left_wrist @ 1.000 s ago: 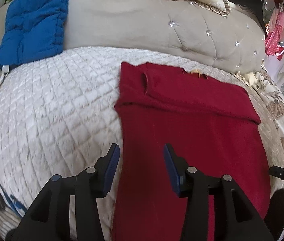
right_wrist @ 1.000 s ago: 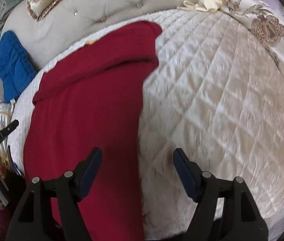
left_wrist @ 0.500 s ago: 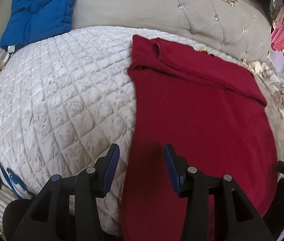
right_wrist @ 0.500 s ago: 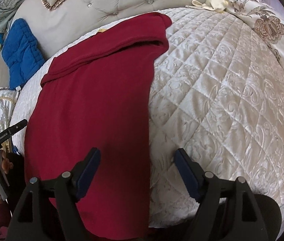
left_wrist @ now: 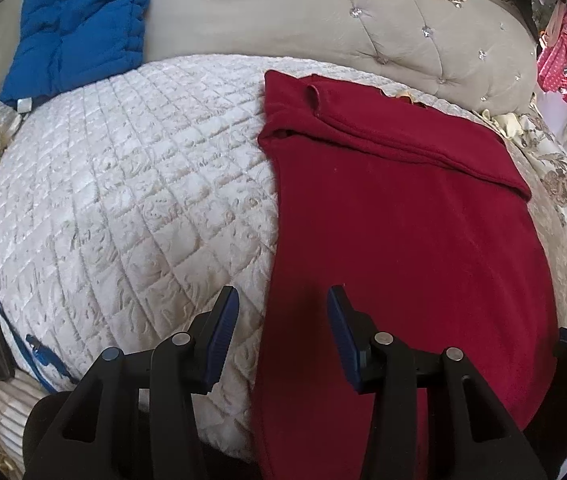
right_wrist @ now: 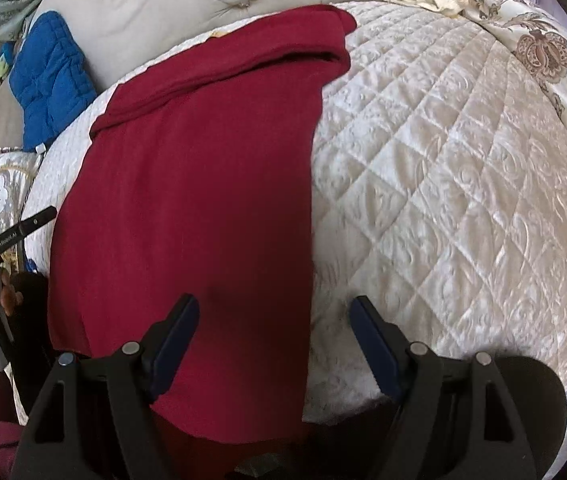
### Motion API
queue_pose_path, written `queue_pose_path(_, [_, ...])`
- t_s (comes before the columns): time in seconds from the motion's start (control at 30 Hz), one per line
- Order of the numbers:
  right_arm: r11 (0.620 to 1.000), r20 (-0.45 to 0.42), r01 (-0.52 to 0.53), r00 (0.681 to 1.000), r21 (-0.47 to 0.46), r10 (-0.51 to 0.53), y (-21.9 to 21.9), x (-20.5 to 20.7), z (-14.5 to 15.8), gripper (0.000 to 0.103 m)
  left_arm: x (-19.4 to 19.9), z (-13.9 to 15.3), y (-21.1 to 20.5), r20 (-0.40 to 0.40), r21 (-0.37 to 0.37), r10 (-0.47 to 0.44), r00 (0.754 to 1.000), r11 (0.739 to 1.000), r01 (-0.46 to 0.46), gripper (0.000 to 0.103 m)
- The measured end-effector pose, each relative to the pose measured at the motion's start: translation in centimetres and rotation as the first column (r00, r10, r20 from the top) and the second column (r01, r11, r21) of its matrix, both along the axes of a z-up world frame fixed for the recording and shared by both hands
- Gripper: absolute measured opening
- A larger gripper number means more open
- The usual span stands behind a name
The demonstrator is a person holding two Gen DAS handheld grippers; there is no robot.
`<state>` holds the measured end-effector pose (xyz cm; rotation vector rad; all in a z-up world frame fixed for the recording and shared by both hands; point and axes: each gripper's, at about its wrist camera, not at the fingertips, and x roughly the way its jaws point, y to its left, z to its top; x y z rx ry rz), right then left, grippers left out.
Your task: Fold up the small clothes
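Red garment (left_wrist: 403, 220) lies below each parted hand-held gripper (left_wrist: 279, 332).

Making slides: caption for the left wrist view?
Open left gripper poised over the red garment's left edge on a quilted bedspread.

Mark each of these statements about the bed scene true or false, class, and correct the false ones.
1. The red garment lies on the quilted bedspread. True.
2. The left gripper is clamped on the garment. False: its jaws stand open, holding nothing.
3. A blue padded item rests against the headboard. True.
4. The garment's far end is folded over. True.
5. The right gripper holds a pillow. False: it is open and empty.
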<state>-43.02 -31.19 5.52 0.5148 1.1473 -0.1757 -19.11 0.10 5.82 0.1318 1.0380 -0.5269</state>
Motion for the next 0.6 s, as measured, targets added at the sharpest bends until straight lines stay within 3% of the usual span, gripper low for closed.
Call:
queue_pose_path(0.2, [1.0,-0.041,-0.026,0.999,0.015,0.026,0.5,-1.3,-0.8,0.082,0.1,-0.4,2.2,-0.108,-0.036,0.017,0.994,0.999,-0.021,0.024])
queue_pose_path(0.33, [0.999,-0.064,-0.041,0.997,0.032,0.043,0.8,-1.9,-1.4,0.082,-0.6,-1.2,2.4,-0.141,0.02,0.002,0.99,1.0,0.001,0.024])
queue_pose_path(0.6, [0.996,-0.089,-0.07,0.993,0.064,0.075,1.4,-2.2,-2.2,0.082,-3.0,-2.9,2.4,-0.215,0.062,-0.083,0.973,0.993,0.099,0.024])
